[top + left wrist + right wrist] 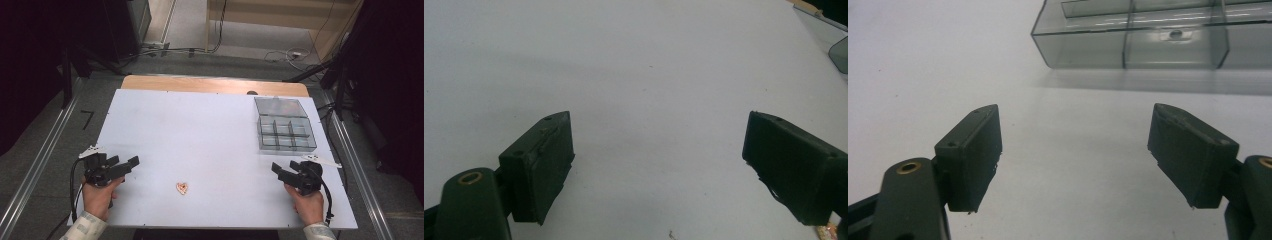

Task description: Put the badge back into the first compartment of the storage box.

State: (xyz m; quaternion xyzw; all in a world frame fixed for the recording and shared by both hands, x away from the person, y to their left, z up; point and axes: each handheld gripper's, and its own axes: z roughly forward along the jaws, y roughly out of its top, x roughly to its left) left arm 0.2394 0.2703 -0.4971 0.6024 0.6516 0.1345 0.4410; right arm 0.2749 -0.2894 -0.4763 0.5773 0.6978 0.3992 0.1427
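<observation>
High view: looking forward and down from above the table [200,125].
Left gripper view: riding low behind the left gripper [659,165], facing the bare tabletop close ahead.
Right gripper view: sitting behind the right gripper [1075,160], sharing the compartment box [1148,35] with the high view.

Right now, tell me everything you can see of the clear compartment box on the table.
The clear compartment box is smoky-grey see-through plastic, as it looks. Thin walls split its tray into small cells in rows. Its hinged lid lies swung open flat on the far side. It rests flat on the white table near the far right corner, with nothing else touching it. In the right gripper view one near cell holds a small roundish item, too small to identify; the other cells in sight look empty.
</observation>
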